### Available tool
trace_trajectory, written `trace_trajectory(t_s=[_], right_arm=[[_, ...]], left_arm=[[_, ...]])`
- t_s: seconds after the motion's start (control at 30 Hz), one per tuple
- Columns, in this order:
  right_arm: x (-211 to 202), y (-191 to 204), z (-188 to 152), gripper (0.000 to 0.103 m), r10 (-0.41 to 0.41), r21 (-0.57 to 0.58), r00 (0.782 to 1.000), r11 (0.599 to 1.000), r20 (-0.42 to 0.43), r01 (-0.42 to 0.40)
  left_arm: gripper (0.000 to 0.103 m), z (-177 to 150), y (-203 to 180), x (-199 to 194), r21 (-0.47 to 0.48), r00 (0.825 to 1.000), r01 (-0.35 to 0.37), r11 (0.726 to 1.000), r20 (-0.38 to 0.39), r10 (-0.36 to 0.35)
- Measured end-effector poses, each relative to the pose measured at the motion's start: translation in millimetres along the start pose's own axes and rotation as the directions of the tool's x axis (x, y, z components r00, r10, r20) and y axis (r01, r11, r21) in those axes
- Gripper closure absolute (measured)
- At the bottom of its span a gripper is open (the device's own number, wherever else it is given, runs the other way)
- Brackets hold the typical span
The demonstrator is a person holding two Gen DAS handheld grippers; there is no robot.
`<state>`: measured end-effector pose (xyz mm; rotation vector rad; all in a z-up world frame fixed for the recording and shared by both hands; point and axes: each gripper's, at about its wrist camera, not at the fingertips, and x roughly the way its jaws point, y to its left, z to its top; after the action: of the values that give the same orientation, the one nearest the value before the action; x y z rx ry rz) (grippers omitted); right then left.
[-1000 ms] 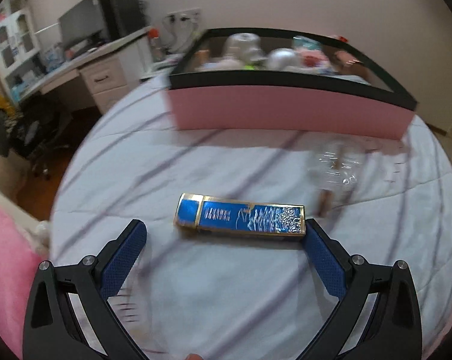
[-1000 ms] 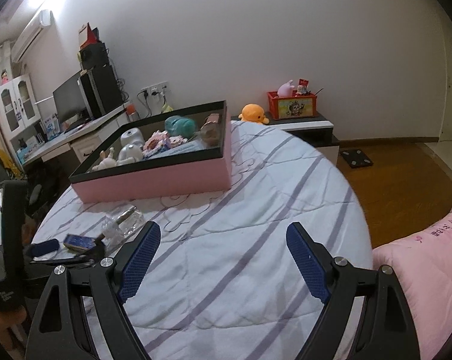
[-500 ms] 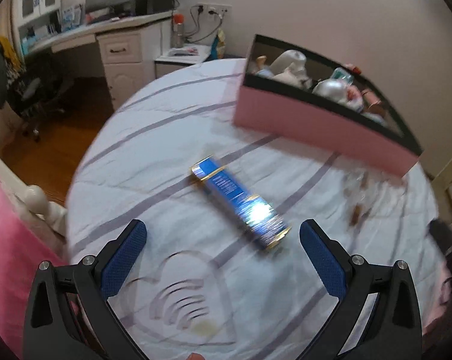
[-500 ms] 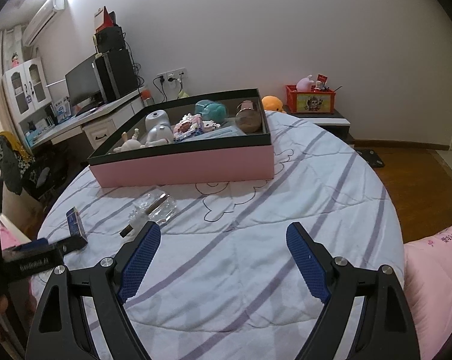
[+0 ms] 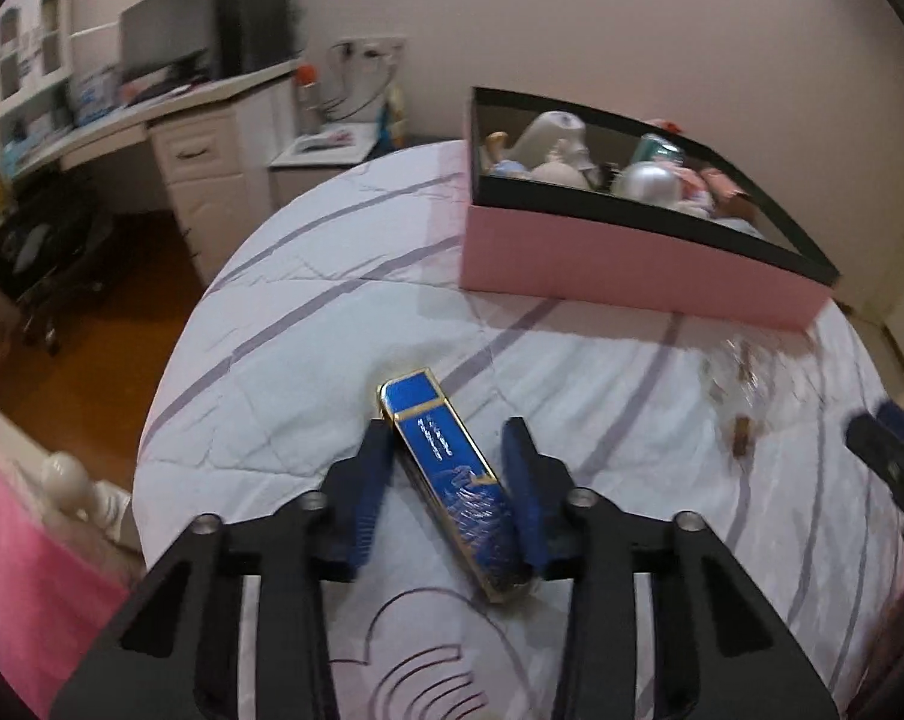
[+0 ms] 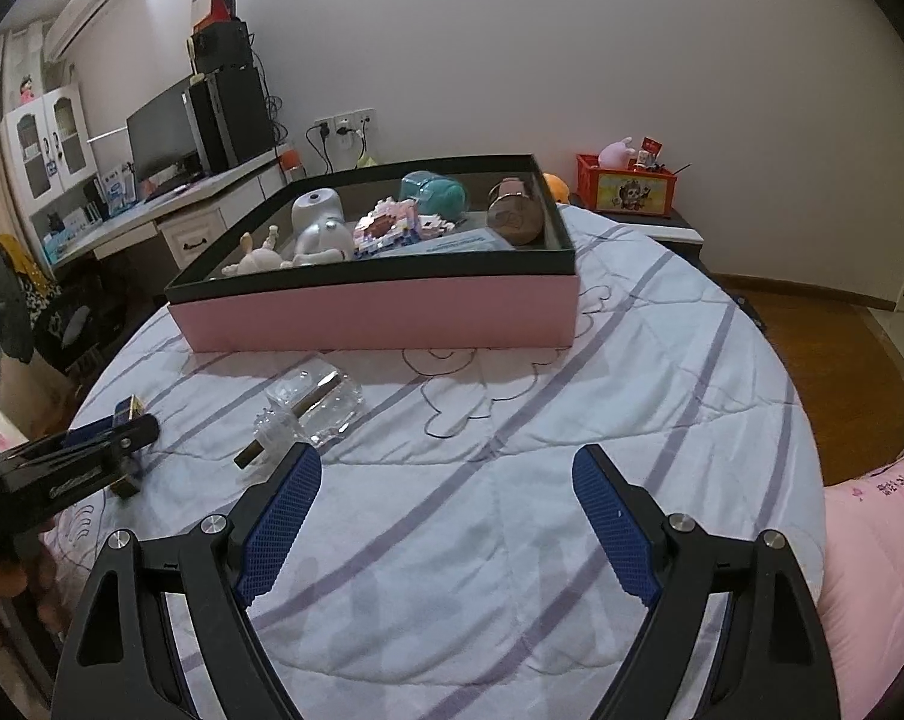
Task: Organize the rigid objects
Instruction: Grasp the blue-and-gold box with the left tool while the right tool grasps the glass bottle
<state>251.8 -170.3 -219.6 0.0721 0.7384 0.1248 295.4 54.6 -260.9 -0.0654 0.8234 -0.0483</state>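
**Me:** Left wrist view, nearest first: my left gripper [image 5: 449, 480] has its fingers narrowed around the blue-and-gold box [image 5: 452, 480], which lies flat on the striped bedcover [image 5: 308, 372]. The right pad meets the box's edge; the left pad looks just beside it, so I cannot tell if the grip is firm.

**You:** And your other hand?

**Me:** On the right wrist view, my right gripper [image 6: 449, 519] hangs spread wide with nothing between its fingers, above bare cover. Just beyond its left finger lies a clear glass bottle [image 6: 311, 405] on its side, near the blue box.

**You:** Farther back?

**Me:** The pink tray with a black rim [image 6: 380, 312] sits on the bedcover, well apart from the box, holding a white figure [image 6: 320, 228], a teal toy [image 6: 434, 192] and other small items. Behind it stands a desk [image 6: 152, 222] with a monitor [image 6: 161, 135].
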Motion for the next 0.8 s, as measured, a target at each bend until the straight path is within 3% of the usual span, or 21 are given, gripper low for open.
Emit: trace_trajectory(t_s=[0.17,0.33,0.4,0.43,0.5,0.53,0.63,0.7,0.77,0.8], right_arm=[[17.4,22.5,5.3,0.016,0.017,-0.036,0.998,0.999,-0.056,-0.019],[40.1,41.7,16.3,0.016,0.033,-0.030,0.993,0.999,-0.113,-0.036],[49.1,48.7,21.0,0.016,0.024,-0.026,0.991,0.999,-0.129,-0.027],[55.2,52.3,23.5,0.016,-0.019,-0.038,0.990,0.999,-0.137,0.014],[64.2,53.7,26.4,0.016,-0.016,-0.022,0.989,1.000,-0.149,0.013],[68.6,53.9,26.6,0.016,-0.002,-0.015,0.987,1.000,-0.159,0.000],[74.5,60.4,24.8,0.016,-0.029,-0.060,0.984,0.998,-0.176,0.019],[68.8,60.2,22.6,0.028,-0.018,-0.079,0.986,0.997,-0.167,0.005],[63.2,59.0,18.9,0.051,-0.026,-0.126,0.986,0.992,-0.163,0.006],[59.1,56.0,17.1,0.055,-0.019,-0.132,0.987,0.991,-0.163,-0.003]], left_arm=[[0.066,-10.4,11.9,-10.0,0.030,0.996,0.085,0.996,0.026,-0.086],[0.061,-10.4,12.4,-10.2,0.010,0.997,0.068,0.998,0.028,-0.069],[0.055,-9.3,5.8,-7.7,0.031,0.999,0.040,0.999,0.023,-0.041],[0.050,-10.2,2.4,-7.2,0.040,0.999,0.035,0.999,0.021,-0.036],[0.029,-12.2,-3.3,-6.9,0.053,0.999,0.040,0.998,0.016,-0.041],[0.029,-13.5,-6.3,-6.8,0.058,1.000,0.018,0.998,0.012,-0.018],[0.047,-14.3,-9.0,-6.9,0.075,1.000,-0.022,0.997,0.013,0.022],[0.070,-14.3,-6.4,-9.4,0.084,1.000,-0.001,0.996,0.019,0.000],[0.080,-15.9,-6.0,-11.0,0.092,0.999,0.046,0.995,0.015,-0.047],[0.082,-17.1,-7.4,-12.5,0.102,0.999,0.043,0.994,0.020,-0.046]])
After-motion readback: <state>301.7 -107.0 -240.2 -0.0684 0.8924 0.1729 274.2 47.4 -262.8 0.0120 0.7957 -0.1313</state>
